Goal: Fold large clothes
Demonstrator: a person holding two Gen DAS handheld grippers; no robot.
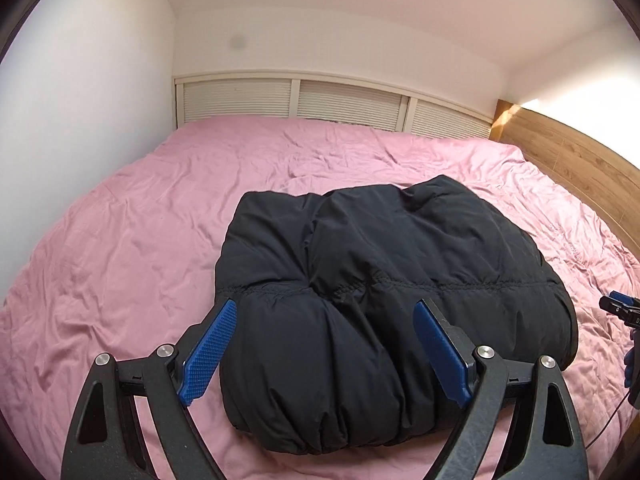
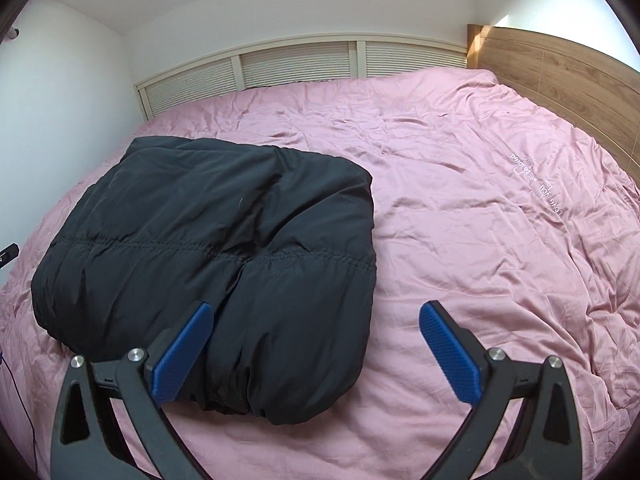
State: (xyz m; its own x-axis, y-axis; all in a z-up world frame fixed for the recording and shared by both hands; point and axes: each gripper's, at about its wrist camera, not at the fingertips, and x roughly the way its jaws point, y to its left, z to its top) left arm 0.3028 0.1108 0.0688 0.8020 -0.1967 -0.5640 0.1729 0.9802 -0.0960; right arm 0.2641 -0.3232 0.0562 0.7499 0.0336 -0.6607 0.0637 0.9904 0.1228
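Note:
A black puffer jacket (image 1: 384,300) lies folded into a thick bundle on the pink bed sheet (image 1: 120,248). My left gripper (image 1: 326,312) hovers above the bundle's near end, open, its blue pads wide apart and nothing pinched. In the right wrist view the same jacket (image 2: 208,240) fills the left half. My right gripper (image 2: 316,312) is open over the jacket's near right corner; its left pad (image 2: 182,356) shows against the black cloth and its right pad (image 2: 452,352) against bare sheet. The right gripper's tip (image 1: 622,310) shows at the left wrist view's right edge.
A white louvred panel (image 1: 332,102) runs along the bed's far side. A wooden headboard (image 2: 560,76) borders the right side. White walls close the left. The sheet carries white embroidered lettering (image 2: 536,184) on the right. A thin cable (image 2: 20,392) hangs at the left edge.

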